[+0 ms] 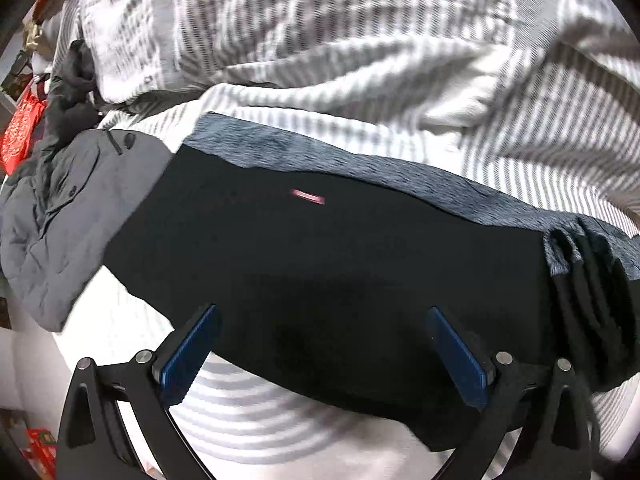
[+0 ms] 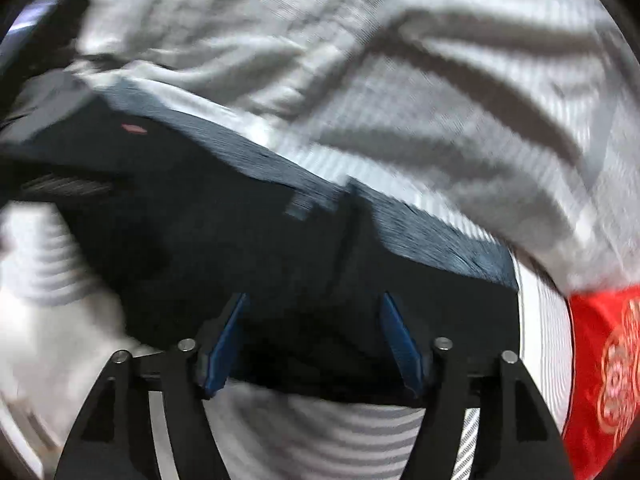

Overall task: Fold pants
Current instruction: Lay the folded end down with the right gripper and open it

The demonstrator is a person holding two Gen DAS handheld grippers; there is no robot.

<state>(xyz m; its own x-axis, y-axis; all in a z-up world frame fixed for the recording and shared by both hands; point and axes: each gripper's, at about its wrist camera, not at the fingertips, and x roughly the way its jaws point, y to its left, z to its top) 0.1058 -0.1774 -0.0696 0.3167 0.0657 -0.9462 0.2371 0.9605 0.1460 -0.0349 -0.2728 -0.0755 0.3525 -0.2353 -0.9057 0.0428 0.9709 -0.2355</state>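
The black pants lie folded flat on the striped bedsheet, their grey waistband on the far edge and a grey jacket beside them. A careless pinch could drag the sheet up too. Left claw and right claw both gape wide over the pants' near edge, holding nothing.

Pants: black, with a heathered blue-grey band along the far edge and a small pink-red tag. Beneath the pants, bedding: white with grey stripes. Left of the pants, jacket: plain grey. Right of the pants, cloth: red with a gold floral pattern. Gripper pads: blue.
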